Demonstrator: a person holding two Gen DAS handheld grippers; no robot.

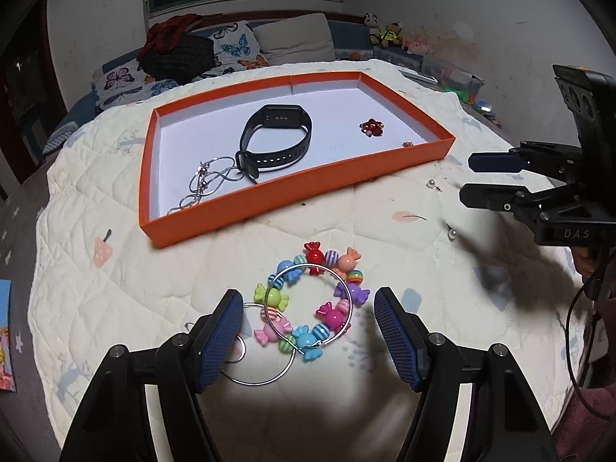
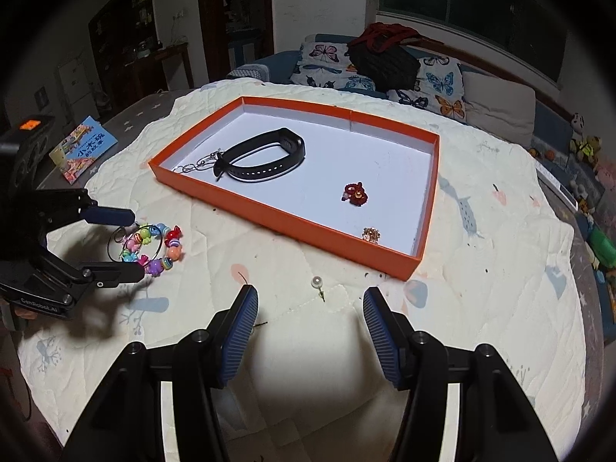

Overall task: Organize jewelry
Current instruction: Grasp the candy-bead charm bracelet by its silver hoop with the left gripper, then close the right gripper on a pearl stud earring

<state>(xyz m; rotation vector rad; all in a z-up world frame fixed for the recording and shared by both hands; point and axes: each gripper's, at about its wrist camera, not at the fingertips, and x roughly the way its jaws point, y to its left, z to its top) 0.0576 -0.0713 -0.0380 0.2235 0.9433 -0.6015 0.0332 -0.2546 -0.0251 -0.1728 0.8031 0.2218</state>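
Observation:
An orange tray (image 1: 269,204) (image 2: 292,219) lies on the quilted cloth. It holds a black watch band (image 1: 277,142) (image 2: 265,158), a silver chain (image 1: 208,184) (image 2: 196,165), a red brooch (image 1: 371,127) (image 2: 355,194) and a small gold piece (image 1: 407,144) (image 2: 371,235). A candy-bead bracelet (image 1: 315,300) (image 2: 154,248) with silver hoops (image 1: 269,362) lies in front of the tray. My left gripper (image 1: 308,331) (image 2: 133,244) is open around it. My right gripper (image 2: 310,315) (image 1: 467,179) is open, just behind a pearl earring (image 2: 316,282) (image 1: 431,183). A second pearl earring (image 1: 452,234) lies nearby.
A picture book (image 2: 82,146) lies at the table's left edge. A sofa with butterfly cushions (image 1: 231,46) (image 2: 435,77) stands behind the table. Toys (image 1: 389,34) sit at the far right. A thin dark strand (image 1: 414,216) lies on the cloth.

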